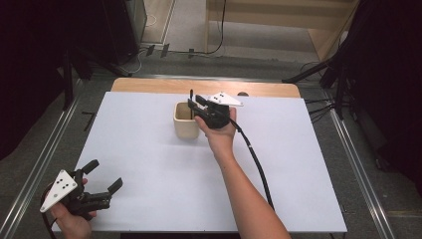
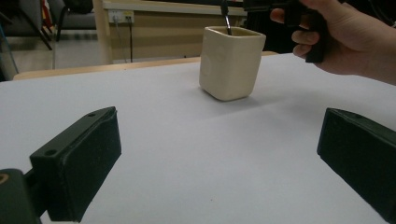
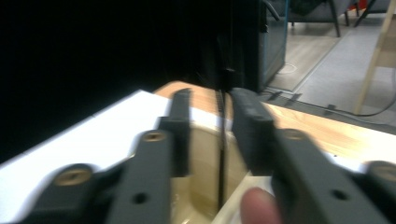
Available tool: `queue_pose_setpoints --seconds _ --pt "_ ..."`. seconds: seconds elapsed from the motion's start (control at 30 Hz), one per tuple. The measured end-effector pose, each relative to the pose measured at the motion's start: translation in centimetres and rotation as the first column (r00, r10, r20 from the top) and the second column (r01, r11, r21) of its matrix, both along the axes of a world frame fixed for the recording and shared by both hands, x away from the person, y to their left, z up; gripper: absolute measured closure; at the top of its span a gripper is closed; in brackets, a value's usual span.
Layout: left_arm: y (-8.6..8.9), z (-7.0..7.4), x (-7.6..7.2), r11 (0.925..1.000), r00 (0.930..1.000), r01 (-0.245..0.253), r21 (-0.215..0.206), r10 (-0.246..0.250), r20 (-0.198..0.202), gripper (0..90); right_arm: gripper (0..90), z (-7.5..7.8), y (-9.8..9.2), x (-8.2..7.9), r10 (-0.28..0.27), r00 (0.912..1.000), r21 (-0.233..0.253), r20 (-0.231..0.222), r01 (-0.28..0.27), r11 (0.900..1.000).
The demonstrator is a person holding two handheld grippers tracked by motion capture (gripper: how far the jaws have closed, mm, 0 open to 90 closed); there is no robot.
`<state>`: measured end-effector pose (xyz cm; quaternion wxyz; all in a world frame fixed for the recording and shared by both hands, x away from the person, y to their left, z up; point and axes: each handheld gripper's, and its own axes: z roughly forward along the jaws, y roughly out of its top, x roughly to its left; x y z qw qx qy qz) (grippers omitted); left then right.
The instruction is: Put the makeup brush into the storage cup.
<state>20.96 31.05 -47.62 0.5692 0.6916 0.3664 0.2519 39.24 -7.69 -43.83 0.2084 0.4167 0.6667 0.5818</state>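
A: Where is the right gripper (image 1: 195,105) sitting?

B: It is hovering over the cup (image 1: 187,121), at the cup's far right corner, with the right hand (image 1: 219,130) just behind it. A thin black rod (image 1: 191,102) is standing upright in the cup, and its top is rising between the jaws.

A: Are the jaws clamping it?

B: They are standing a little apart, one on each side of the rod. In the right gripper view the rod (image 3: 221,144) is running down through the gap into the cup (image 3: 201,186), close to the right-hand jaw, but the picture is blurring there, so whether that jaw is touching it is hard to say. A fingertip (image 3: 256,205) is showing at the bottom edge.

A: And the left gripper (image 1: 101,181)?

B: It is resting low at the near left corner of the bench (image 1: 149,199), held in the left hand (image 1: 69,219), jaws spread wide and holding nothing.

A: What is lying ahead of it?

B: Well in front of it, the cup (image 2: 231,63) is standing upright on the white bench (image 2: 187,154), with the rod (image 2: 227,21) poking out of its top and the right hand (image 2: 345,39) just to the right of the cup.
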Motion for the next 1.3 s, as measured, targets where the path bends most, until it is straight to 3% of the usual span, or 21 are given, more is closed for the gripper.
queue_pose_setpoints --seconds 0.07,0.23,0.37,0.43,0.57,0.97,1.3 --pt "0.0 0.0 0.0 1.0000 1.0000 0.000 0.000 0.000 -0.001 0.3 55.6 0.2 -0.2 -0.2 0.005 1.0000 0.004 0.001 -0.005 1.000" --pt "0.0 0.0 0.1 1.0000 1.0000 -0.005 0.000 0.005 0.000 0.3 29.4 0.8 -1.9 -2.1 0.008 0.9999 0.026 -0.013 -0.008 1.000" --pt "0.0 0.0 0.0 1.0000 1.0000 -0.005 0.003 0.005 0.000 0.3 17.8 0.6 -2.7 -3.3 0.002 1.0000 0.001 -0.006 -0.002 1.000" --pt "-0.1 0.0 0.0 1.0000 1.0000 -0.003 0.002 0.003 0.001 0.3 10.6 0.1 -3.4 -4.4 0.014 0.9999 -0.040 -0.005 -0.014 0.999" --pt "-0.2 -0.1 0.0 1.0000 1.0000 -0.003 0.004 0.003 -0.002 0.3 0.0 -0.3 -4.2 -5.4 0.024 0.9997 -0.078 -0.008 -0.024 0.997" --pt "-0.3 -0.1 0.0 0.9999 1.0000 -0.001 0.016 0.001 -0.002 0.3 0.0 -1.7 -7.6 -9.3 0.016 0.9998 -0.086 0.007 -0.016 0.996" --pt "-0.4 -0.1 0.0 0.9998 1.0000 0.000 0.017 0.000 -0.005 0.3 0.0 -3.1 -10.1 -11.2 -0.012 0.9999 -0.088 -0.010 0.011 0.996"
